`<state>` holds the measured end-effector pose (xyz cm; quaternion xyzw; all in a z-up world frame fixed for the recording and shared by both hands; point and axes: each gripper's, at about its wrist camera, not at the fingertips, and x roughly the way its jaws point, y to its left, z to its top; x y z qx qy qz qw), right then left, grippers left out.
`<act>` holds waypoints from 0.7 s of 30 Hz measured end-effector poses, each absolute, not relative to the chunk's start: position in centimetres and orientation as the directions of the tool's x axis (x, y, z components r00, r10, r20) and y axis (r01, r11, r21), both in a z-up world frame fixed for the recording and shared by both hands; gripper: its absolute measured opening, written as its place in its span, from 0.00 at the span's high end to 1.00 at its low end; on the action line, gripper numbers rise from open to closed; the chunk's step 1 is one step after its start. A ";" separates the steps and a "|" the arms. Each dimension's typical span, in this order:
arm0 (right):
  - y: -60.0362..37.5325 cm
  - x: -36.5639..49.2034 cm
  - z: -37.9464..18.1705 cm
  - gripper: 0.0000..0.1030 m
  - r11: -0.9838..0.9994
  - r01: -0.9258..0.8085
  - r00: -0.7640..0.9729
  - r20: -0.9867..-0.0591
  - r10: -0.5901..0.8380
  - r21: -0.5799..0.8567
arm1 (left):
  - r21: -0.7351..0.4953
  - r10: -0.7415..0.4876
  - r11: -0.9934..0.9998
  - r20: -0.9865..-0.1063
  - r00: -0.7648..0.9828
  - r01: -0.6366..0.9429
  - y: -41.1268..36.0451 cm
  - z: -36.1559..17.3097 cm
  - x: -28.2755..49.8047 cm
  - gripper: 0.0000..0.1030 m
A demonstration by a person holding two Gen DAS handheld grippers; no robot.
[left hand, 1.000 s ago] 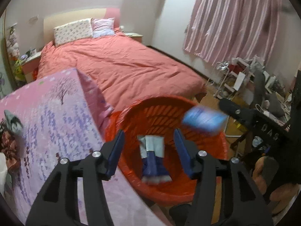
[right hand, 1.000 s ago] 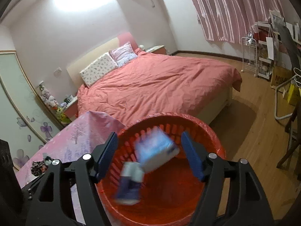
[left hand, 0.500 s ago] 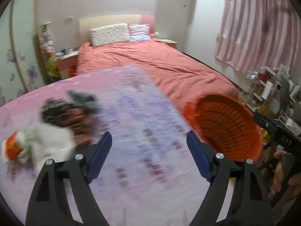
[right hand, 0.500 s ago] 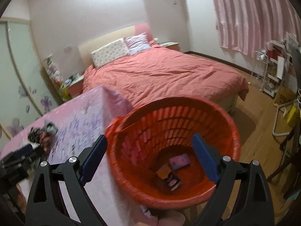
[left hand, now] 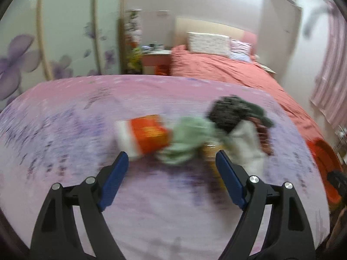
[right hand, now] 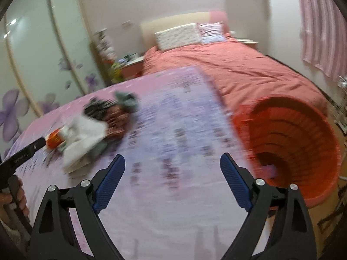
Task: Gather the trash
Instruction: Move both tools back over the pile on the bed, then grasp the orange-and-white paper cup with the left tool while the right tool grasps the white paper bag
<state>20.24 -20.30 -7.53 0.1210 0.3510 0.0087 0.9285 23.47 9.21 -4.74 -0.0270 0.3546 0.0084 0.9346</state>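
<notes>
Bedroom, table with pink-purple floral cloth (left hand: 65,117) under both my grippers, both views motion-blurred. My left gripper (left hand: 171,164): jaws wide apart, nothing between them, hovering above the cloth. Just past its tips sits the trash pile (left hand: 195,134), strung out left-to-right across the left view. Orange-and-white packet (left hand: 145,137) at the pile's left end, long axis roughly sideways, white end pointing left. Green crumpled piece (left hand: 188,140) touching it in the middle, white crumpled piece (left hand: 245,143) on the right, dark item (left hand: 229,112) behind those. Yellowish thing beside the right finger, too blurred to name. My right gripper (right hand: 172,165): jaws also spread wide, holding nothing, over bare cloth. In the right view the pile lies well off to the left of the fingers, with the left gripper's black tip next to the orange packet. Orange basket (right hand: 312,130) stands off the table's right edge, mouth tipped toward the camera, small items at its bottom, blurred. Beyond the table: bed with salmon cover (right hand: 238,69), pillows (right hand: 177,35), floral wardrobe doors (left hand: 54,43), pink curtain (right hand: 321,21).
</notes>
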 end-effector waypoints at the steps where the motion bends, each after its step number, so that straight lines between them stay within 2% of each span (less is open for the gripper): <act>1: -19.1 20.5 -7.8 0.18 0.971 0.052 0.748 -0.654 0.117 0.232 | -0.048 0.014 0.997 -0.663 0.749 -0.060 10.7 -4.8 23.3 0.21; 9: -9.8 23.4 -7.7 0.22 0.954 -0.105 0.710 -0.650 0.271 0.282 | -0.075 0.034 0.991 -0.665 0.746 -0.112 16.2 -5.6 23.2 0.22; 15: -5.9 25.9 -7.9 0.23 0.958 -0.122 0.698 -0.664 0.268 0.258 | -0.132 -0.033 0.988 -0.669 0.742 -0.076 16.7 -6.7 24.6 0.25; 17: -5.7 26.5 -8.6 0.31 0.966 -0.100 0.689 -0.684 0.239 0.237 | -0.144 -0.050 0.988 -0.670 0.741 -0.063 16.4 -7.0 25.2 0.25; 19: -5.9 27.1 -9.4 0.54 0.970 -0.077 0.664 -0.714 0.222 0.231 | -0.150 -0.064 0.987 -0.674 0.736 -0.051 16.0 -7.4 25.9 0.25; 20: -6.3 27.1 -9.9 0.57 0.969 -0.066 0.652 -0.724 0.223 0.238 | -0.152 -0.069 0.987 -0.675 0.734 -0.048 15.7 -7.4 26.1 0.25; 21: -6.8 26.9 -10.0 0.64 0.967 -0.062 0.651 -0.725 0.226 0.246 | -0.156 -0.075 0.987 -0.678 0.731 -0.043 15.5 -7.6 26.5 0.25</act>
